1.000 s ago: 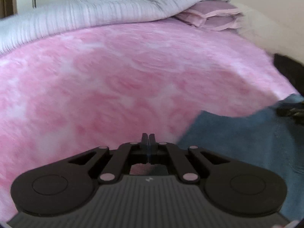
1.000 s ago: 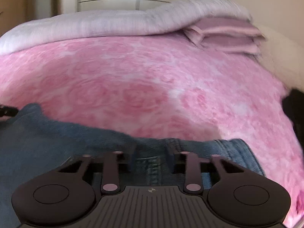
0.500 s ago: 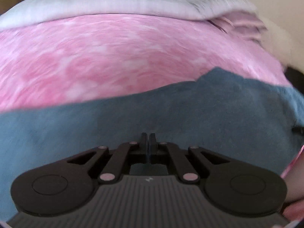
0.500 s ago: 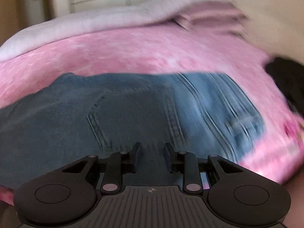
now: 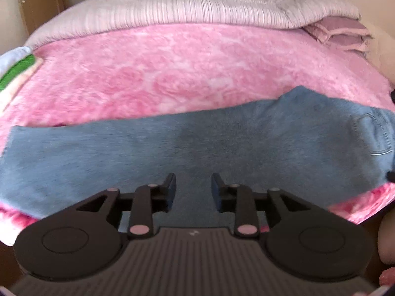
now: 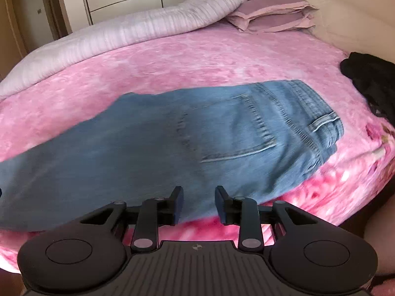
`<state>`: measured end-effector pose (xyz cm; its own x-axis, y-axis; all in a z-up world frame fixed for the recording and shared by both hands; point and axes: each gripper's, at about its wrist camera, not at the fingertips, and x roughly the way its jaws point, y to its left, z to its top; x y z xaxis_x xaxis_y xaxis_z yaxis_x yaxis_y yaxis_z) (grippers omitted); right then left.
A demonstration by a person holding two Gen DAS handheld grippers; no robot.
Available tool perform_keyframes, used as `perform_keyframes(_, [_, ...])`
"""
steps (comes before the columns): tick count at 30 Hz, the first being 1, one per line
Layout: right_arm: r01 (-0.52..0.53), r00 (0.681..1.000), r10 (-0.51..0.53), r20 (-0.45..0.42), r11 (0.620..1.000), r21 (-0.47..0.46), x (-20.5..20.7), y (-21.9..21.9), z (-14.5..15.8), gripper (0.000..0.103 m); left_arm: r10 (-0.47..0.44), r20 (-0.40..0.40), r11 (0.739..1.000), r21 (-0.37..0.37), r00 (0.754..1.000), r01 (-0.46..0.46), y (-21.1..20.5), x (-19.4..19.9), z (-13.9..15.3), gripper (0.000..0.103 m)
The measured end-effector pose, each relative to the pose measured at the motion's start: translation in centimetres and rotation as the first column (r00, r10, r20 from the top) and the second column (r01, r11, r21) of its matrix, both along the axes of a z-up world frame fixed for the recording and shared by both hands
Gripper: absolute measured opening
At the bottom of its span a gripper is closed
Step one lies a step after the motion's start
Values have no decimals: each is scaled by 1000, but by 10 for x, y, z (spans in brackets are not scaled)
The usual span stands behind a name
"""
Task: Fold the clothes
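1. Left wrist view: no readable text, number or brand. The only mark is a small pale emblem on the ribbed body of the left gripper (image 5: 193,188); its form is too small to tell.
2. Right wrist view: no readable text. A small round emblem sits on the ribbed body of the right gripper (image 6: 198,198); it carries no letters.

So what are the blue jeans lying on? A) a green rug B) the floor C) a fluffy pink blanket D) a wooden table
C: the jeans are spread flat on the pink blanket covering the bed, with pink showing on every side of them.
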<state>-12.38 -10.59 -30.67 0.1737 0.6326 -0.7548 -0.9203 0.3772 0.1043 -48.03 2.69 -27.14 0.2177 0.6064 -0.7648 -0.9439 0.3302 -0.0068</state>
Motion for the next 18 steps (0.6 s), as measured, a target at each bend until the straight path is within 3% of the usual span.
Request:
perform_keyframes(5, [-14,999,15,-35,1000,20,-37,-23,11,42,14,-7,998,62,1000,-13,-35,-29,23,36])
perform_keyframes(12, [3,999,-1,-38,999,38,-61,-53,19,44,58,-56,987,153,997,-49,-80,-70,34,39])
perform_keyframes(18, [-13,999,14,-45,1000,18,-76,-64,15,45,112,-46,983,151,993,-104,-99,-101,30,40])
